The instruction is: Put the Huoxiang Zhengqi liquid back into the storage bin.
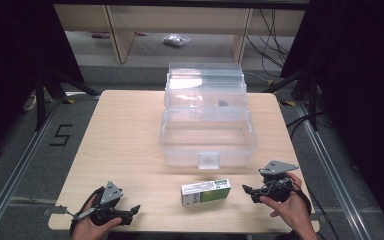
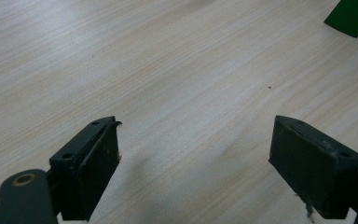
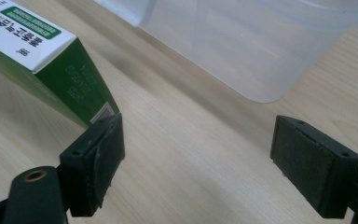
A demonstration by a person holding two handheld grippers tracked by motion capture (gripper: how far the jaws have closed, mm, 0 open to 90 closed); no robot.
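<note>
Carton [image 1: 206, 192] of green and white card lies flat on the pale wooden table [image 1: 125, 145], near the front edge and just in front of the clear plastic storage box [image 1: 208, 136]; carton and box stand apart, with a strip of bare wood between them. The box sits open at the table's middle, its transparent tiered trays [image 1: 205, 85] folded back toward the far edge and a small clear latch [image 1: 209, 160] on its front wall.

Your right gripper [image 1: 250, 191] rests just to the right of the carton, held in your right hand [image 1: 292, 207], with its jaws set wide apart and nothing between them. In the right gripper view, the carton's green end [image 3: 81, 86] lies just beyond the left jaw, whether touching it you cannot tell, and the rounded corner of the box [image 3: 261, 51] stands ahead.

Your left gripper [image 1: 130, 212] rests near the front left of the table, well apart from the carton, held in your left hand [image 1: 95, 227]. Its jaws are likewise spread, with bare wood grain [image 2: 177, 93] between them; in the left gripper view a green corner of the carton [image 2: 354, 16] enters at the upper right.

A "5" [image 1: 60, 135] is marked on the grey floor to the table's left.
</note>
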